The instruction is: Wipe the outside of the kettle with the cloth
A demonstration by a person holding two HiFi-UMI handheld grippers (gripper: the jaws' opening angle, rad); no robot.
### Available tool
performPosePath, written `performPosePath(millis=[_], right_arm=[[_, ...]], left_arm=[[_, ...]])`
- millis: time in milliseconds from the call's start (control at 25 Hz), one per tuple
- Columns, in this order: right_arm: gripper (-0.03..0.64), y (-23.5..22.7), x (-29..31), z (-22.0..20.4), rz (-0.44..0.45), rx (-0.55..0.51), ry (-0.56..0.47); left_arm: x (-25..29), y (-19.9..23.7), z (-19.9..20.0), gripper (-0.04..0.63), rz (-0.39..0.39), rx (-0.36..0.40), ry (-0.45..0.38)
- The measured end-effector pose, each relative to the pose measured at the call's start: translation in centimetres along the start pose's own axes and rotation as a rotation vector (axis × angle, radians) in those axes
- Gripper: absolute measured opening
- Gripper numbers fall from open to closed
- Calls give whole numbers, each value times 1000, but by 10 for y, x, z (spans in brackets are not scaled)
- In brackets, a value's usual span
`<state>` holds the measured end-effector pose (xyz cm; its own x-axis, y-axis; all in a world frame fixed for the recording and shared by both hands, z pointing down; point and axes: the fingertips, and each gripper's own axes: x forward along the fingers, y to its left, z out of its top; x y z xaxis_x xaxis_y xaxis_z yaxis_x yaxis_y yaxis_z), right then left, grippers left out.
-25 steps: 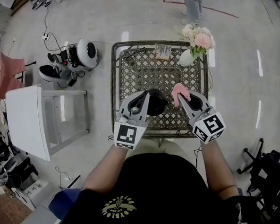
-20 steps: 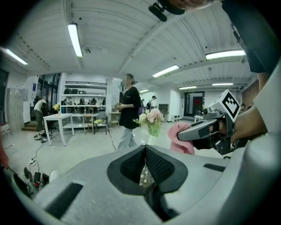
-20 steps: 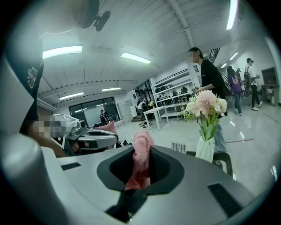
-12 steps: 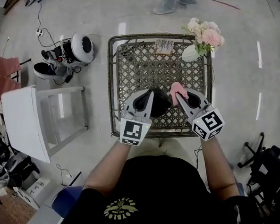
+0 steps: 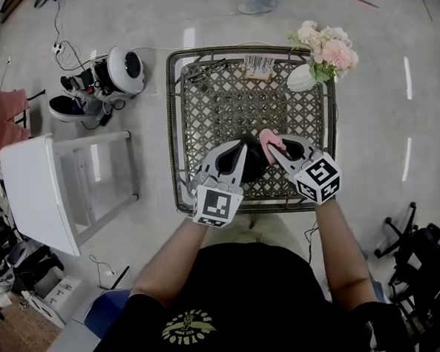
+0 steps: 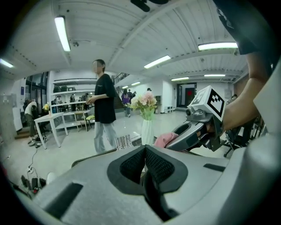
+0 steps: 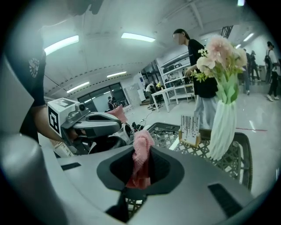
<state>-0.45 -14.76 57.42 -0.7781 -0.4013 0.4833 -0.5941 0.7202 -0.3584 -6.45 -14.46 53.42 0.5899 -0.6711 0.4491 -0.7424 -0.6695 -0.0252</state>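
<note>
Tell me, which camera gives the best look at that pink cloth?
The right gripper view: the cloth sits front and centre, pinched between that gripper's fingers. The head view shows only a small pink tuft beside the dark kettle. The left gripper view catches just a pink bit farther off.

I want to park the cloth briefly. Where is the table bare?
The table is bare in its middle, between the card, the vase and the kettle; so is its left side. The near edge is crowded: kettle, left tongs and right tongs.
</note>
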Motion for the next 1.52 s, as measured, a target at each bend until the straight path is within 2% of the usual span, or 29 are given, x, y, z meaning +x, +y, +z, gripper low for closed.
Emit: performPosePath(millis=[120,360,520,760,1120,1320,1520], right_arm=[[54,1,9,-14,36,41,26],[54,-7,23,-33,54,125,35],[54,-17,29,-40,58,192,7],[54,-33,40,-61,55,252,22],[54,-57,66,-115,50,471,22],[54,-63,73,-136,-7,485,63],[54,-52,59,-120,4,526,13]], left_arm=[[0,-3,-1,9,-7,18,2],[2,-8,-2,9,-22,71,15],[1,-7,-1,9,-42,49,6],[0,-8,-1,9,-56,46,4],[-1,-10,-1,9,-83,46,-1],[-3,-11,0,9,-92,63,-6],[-4,-12,-2,11,-96,57,4]])
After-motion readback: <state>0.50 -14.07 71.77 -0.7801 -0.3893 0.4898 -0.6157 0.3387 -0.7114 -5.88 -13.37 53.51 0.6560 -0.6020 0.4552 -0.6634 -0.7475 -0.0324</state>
